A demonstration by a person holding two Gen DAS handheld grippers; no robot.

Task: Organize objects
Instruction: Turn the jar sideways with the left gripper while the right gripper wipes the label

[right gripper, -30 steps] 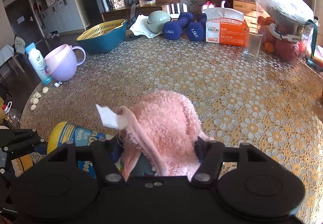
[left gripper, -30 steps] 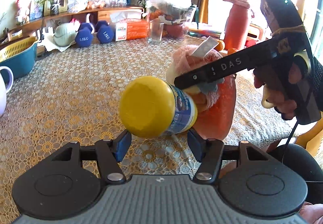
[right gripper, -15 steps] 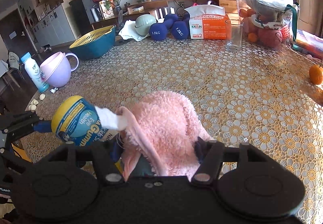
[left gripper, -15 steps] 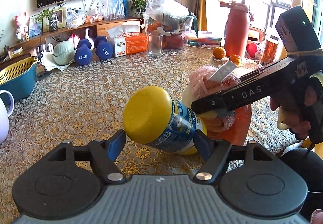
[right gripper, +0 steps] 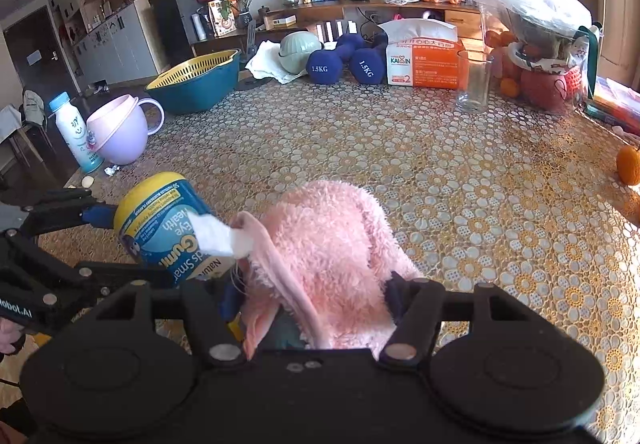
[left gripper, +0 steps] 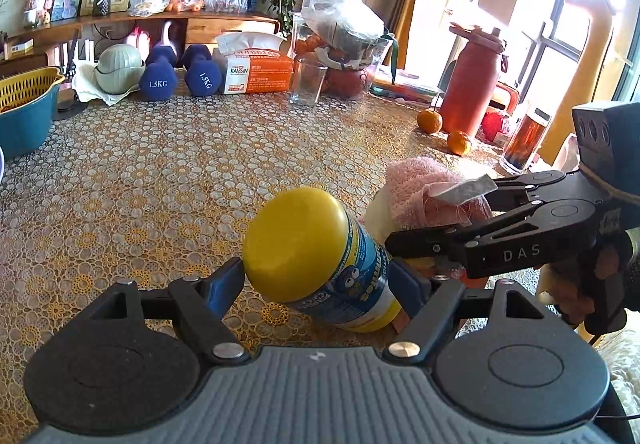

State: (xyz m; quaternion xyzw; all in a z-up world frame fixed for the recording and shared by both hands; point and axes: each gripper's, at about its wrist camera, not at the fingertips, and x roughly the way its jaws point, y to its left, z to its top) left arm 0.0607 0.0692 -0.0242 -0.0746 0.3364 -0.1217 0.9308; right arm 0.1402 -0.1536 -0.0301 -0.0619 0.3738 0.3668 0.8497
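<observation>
My left gripper point(left gripper: 320, 276) is shut on a blue gummy bottle with a yellow lid point(left gripper: 316, 260), held tilted above the near table edge; the bottle also shows in the right wrist view point(right gripper: 168, 228). My right gripper point(right gripper: 316, 292) is shut on a fluffy pink plush item point(right gripper: 332, 248) with a white tag, right beside the bottle. In the left wrist view the right gripper point(left gripper: 420, 240) comes in from the right, holding the pink plush point(left gripper: 424, 195).
The table point(right gripper: 400, 147) has a gold lace cloth. At the back stand a teal colander bowl point(right gripper: 196, 83), blue dumbbells point(right gripper: 344, 61), a tissue box point(right gripper: 424, 59), a glass point(right gripper: 474, 81). A purple cup point(right gripper: 120, 129) and a milk bottle point(right gripper: 74, 131) are at left. Oranges point(left gripper: 430, 121) and a red flask point(left gripper: 472, 83) are at right.
Both grippers have lifted and tilted up with their objects, so more of the table and room shows. The bottle and plush stay side by side.
</observation>
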